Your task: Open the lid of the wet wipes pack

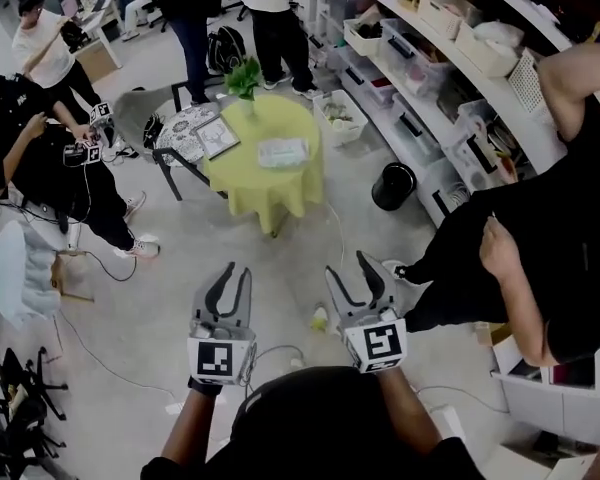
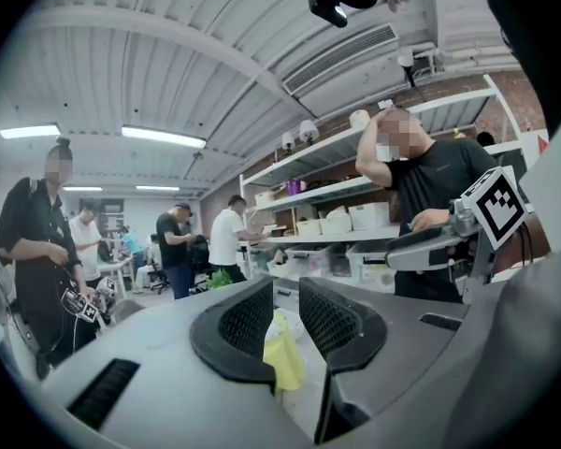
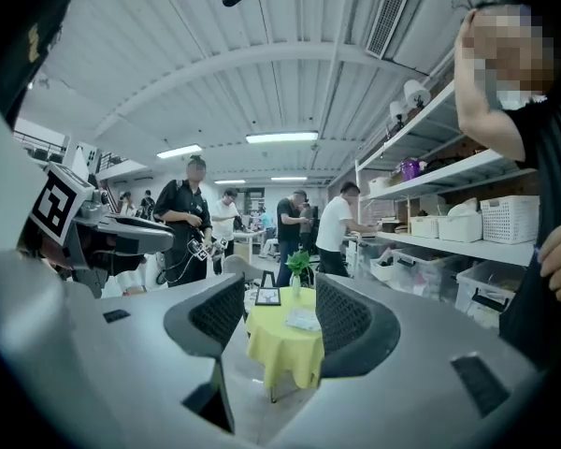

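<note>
Step, as judged: approach; pack not yet reached.
Wet wipes pack [image 1: 282,152]: flat on the yellow-clothed round table [image 1: 270,193], far ahead, right of a picture frame [image 1: 218,136].
Left gripper [image 1: 236,273], right gripper [image 1: 347,268]: jaws wide apart, nothing held, well short of the table.
Next: close in, pin the pack, catch the lid edge.

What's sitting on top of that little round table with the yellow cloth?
A green plant, a framed picture and a flat wet wipes pack. The cloth hides the tabletop itself and most of what is under it.
</note>
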### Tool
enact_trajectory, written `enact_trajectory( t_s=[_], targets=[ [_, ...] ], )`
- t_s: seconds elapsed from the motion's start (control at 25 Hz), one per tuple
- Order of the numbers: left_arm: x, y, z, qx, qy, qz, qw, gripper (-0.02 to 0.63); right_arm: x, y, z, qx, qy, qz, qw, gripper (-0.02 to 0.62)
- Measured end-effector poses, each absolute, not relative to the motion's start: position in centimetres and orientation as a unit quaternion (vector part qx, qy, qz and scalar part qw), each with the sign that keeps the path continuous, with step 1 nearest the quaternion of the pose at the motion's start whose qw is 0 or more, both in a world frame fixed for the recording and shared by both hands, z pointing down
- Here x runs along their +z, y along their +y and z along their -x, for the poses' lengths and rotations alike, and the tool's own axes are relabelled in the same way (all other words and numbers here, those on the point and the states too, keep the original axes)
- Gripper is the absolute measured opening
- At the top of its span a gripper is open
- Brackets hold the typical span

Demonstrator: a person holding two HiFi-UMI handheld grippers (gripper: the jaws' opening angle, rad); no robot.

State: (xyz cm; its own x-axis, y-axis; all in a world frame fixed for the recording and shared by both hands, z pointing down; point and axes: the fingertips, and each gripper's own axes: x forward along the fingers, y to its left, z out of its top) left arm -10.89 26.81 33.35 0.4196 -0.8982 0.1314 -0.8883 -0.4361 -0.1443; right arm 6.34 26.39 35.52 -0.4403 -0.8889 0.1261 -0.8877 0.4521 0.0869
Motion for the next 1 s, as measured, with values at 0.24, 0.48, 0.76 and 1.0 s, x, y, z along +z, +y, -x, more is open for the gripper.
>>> enact_trajectory(
  t_s=[0.24, 0.48, 0.76, 1.0],
  targets=[
    [33.2, 21.2, 9.9, -0.113, 0.552, 0.826, 0.019, 0.083, 35.9, 20.4, -7.7, -0.008, -0.859, -0.505, 0.082, 0.232],
    [33.7, 16.5, 7.5, -0.136, 0.553, 0.822, 0.018, 0.083, 36.8, 15.5, -10.2, -0.011, -0.861, -0.501, 0.091, 0.232],
    [34.5, 13.2, 5.6, -0.151, 0.551, 0.820, 0.023, 0.083, 38.7, 12.2, -12.0, 0.002, -0.863, -0.496, 0.101, 0.232],
    [35.6, 11.9, 6.5, -0.146, 0.577, 0.804, -0.012, 0.083, 40.3, 10.4, -11.6, 0.014, -0.869, -0.484, 0.103, 0.232]
  ],
)
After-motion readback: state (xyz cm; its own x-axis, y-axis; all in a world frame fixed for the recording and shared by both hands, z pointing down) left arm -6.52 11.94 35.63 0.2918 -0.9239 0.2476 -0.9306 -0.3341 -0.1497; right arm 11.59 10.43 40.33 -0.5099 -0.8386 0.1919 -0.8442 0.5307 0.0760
